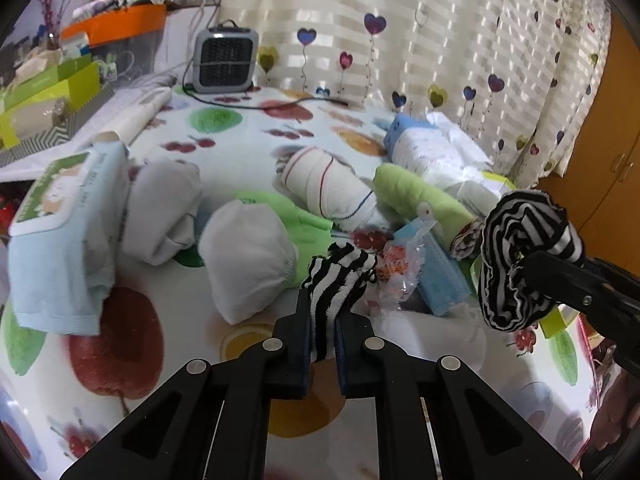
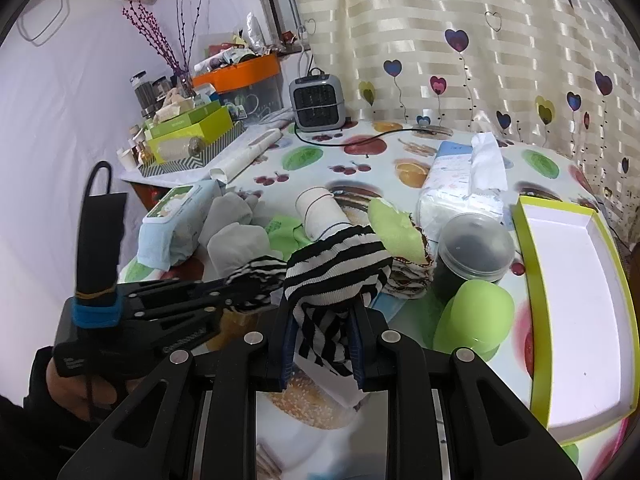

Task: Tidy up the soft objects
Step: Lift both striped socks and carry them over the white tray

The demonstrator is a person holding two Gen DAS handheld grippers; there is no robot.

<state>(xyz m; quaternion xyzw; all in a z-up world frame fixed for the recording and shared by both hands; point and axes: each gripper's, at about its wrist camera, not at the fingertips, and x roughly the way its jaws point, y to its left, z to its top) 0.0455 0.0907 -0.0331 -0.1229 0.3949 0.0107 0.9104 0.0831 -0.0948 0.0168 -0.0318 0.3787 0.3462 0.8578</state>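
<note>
A black-and-white striped sock end [image 1: 336, 280] sticks up between the pads of my left gripper [image 1: 325, 320], which is shut on it. To the right, my right gripper [image 1: 526, 268] holds a bunched striped sock [image 1: 516, 240] above the table. In the right wrist view, my right gripper [image 2: 322, 312] is shut on that striped bundle [image 2: 336, 272]. The left gripper [image 2: 246, 286] comes in from the left there, pinching striped fabric [image 2: 260, 274] right beside the bundle. Whether both pieces are one sock, I cannot tell.
Rolled white socks [image 1: 248, 256], a wipes pack [image 1: 68, 200] on blue cloth, a lined white roll [image 1: 328, 184], a green roll [image 1: 416, 196] and a tissue pack [image 1: 432, 148] lie on the fruit-print table [image 1: 120, 360]. A green-rimmed tray [image 2: 580, 304], a dark jar [image 2: 472, 248] and a heater [image 2: 318, 102] stand around.
</note>
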